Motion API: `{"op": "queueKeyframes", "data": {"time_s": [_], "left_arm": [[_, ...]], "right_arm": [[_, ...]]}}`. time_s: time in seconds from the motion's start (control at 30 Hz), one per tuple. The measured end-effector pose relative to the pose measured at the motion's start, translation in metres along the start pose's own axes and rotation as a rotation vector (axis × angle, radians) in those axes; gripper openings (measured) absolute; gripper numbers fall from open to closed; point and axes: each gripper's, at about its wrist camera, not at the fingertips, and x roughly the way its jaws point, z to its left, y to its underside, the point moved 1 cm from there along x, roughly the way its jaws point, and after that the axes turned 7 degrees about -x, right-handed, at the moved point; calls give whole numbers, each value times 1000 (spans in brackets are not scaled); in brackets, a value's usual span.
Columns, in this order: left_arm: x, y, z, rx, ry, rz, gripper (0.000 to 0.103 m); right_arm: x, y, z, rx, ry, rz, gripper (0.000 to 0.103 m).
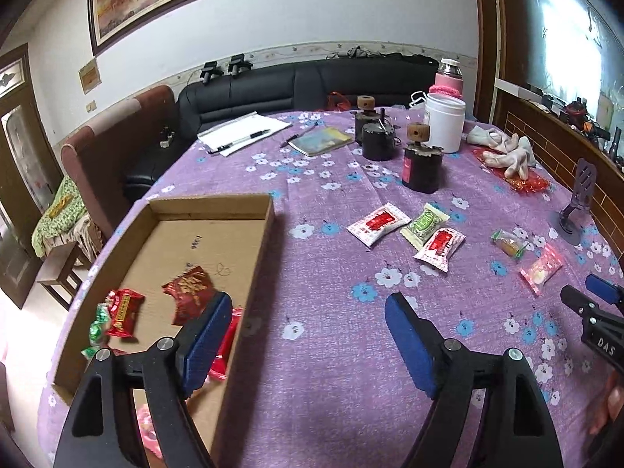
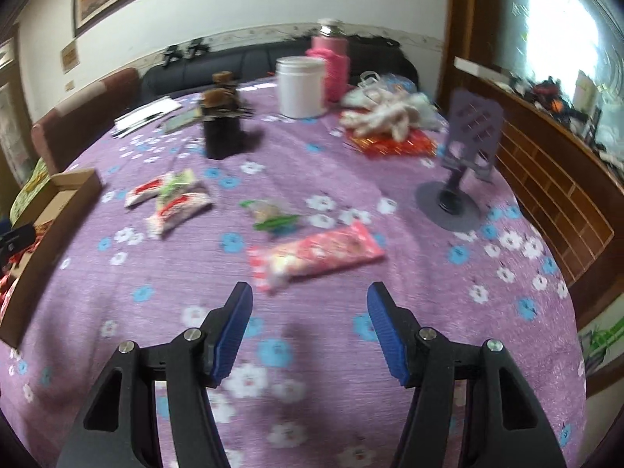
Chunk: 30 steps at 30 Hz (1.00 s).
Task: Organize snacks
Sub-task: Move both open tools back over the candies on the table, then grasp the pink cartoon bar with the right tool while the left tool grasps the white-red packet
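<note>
A shallow cardboard box (image 1: 269, 230) lies at the table's left and holds a dark red packet (image 1: 191, 292), a red packet (image 1: 124, 312) and green candies (image 1: 95, 327). My left gripper (image 1: 308, 304) is open and empty, its left finger over the box's right wall. Loose on the purple cloth are two red-and-white packets (image 1: 378, 224), a green packet (image 1: 425, 224), a clear-wrapped snack (image 1: 509, 243) and a pink packet (image 1: 542, 269). My right gripper (image 2: 308, 292) is open and empty, just short of the pink packet (image 2: 316, 257). The view from it is blurred.
Dark jars with wooden tops (image 1: 421, 171), a white tub (image 1: 444, 124) and a pink flask (image 1: 448, 82) stand at the back. Pale gloves (image 1: 507, 152) and a purple phone stand (image 2: 460, 179) are at the right. A notepad with a pen (image 1: 241, 134) and a booklet (image 1: 323, 140) lie far left.
</note>
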Motion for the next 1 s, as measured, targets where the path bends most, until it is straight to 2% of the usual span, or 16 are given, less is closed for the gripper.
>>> {"op": "queueKeyframes", "data": {"time_s": [0.23, 0.33, 0.43, 0.63, 0.73, 0.77, 0.8, 0.83, 0.9, 1.0], "left_arm": [[17, 3, -13, 9, 30, 33, 84], [24, 2, -16, 8, 36, 41, 84], [31, 0, -17, -1, 44, 53, 84], [51, -8, -28, -2, 85, 88, 84], [62, -14, -39, 3, 121, 110, 84], [66, -16, -43, 8, 130, 118, 84], [70, -17, -48, 17, 138, 130, 84], [74, -19, -53, 23, 151, 138, 84], [82, -22, -63, 38, 185, 156, 84], [95, -24, -76, 60, 234, 187, 84]], "right_arm": [[25, -5, -14, 73, -36, 46, 60], [33, -11, -10, 90, -51, 61, 70], [43, -18, -10, 138, -74, 78, 71], [68, -31, -6, 186, -41, 126, 71], [75, -37, -1, 155, 13, 137, 71], [77, -37, 1, 133, 38, 142, 67], [78, -38, 3, 111, 63, 143, 54], [78, -38, 3, 96, 79, 141, 49], [75, -37, -1, 86, 64, 134, 23], [71, -34, -9, 92, 41, 125, 23]]}}
